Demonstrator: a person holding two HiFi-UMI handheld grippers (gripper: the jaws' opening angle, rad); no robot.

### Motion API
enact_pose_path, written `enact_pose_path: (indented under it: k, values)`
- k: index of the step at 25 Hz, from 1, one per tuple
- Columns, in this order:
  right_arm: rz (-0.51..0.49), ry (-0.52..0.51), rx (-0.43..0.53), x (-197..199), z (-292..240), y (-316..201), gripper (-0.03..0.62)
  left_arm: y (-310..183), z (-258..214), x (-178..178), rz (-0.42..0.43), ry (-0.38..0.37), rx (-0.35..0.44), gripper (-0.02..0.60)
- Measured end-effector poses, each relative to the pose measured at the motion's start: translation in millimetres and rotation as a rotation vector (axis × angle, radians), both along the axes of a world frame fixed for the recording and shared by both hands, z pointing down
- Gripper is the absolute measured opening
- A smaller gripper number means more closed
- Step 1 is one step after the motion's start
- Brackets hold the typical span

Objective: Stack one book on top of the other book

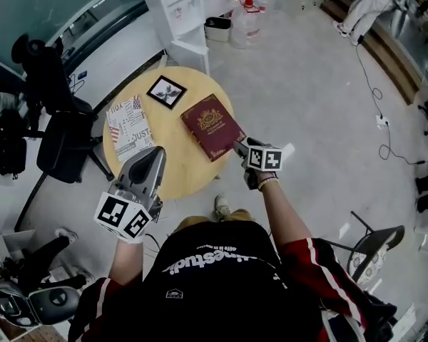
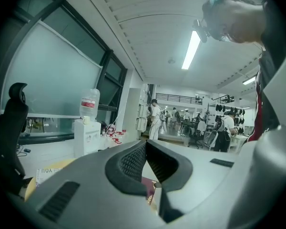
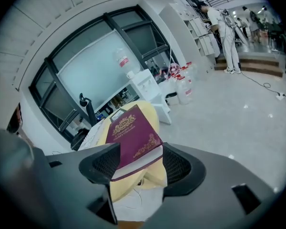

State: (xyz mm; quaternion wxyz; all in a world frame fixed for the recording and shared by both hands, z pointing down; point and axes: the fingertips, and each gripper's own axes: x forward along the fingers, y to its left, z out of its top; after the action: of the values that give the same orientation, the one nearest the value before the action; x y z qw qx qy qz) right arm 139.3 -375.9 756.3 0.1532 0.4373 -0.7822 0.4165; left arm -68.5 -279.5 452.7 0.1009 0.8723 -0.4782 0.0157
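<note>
Counter: we see 1 bare strip between the patterned book and the red book. A framed picture closes its far end. Black chair crowds the left rim; a white dispenser stands beyond. Open floor on the right. Left tongs, closed, hang over the strip's near end. Right tongs, jaws apart, straddle the red book's near corner.

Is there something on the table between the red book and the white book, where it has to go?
Nothing visible. Only bare table lies between the red book and the white book; the black picture sits farther back, off the path.
</note>
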Motion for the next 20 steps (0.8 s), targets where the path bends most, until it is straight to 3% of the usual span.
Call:
enact_pose_path:
  k: [10, 20]
  values:
    - [0.043, -0.189, -0.160, -9, 36, -12, 0.339, -21, 12, -1, -0.023, -0.013, -0.029, 0.017]
    - [0.066, -0.352, -0.241, -17, 45, -23, 0.353, -37, 18, 5, -0.025, -0.023, -0.049, 0.017]
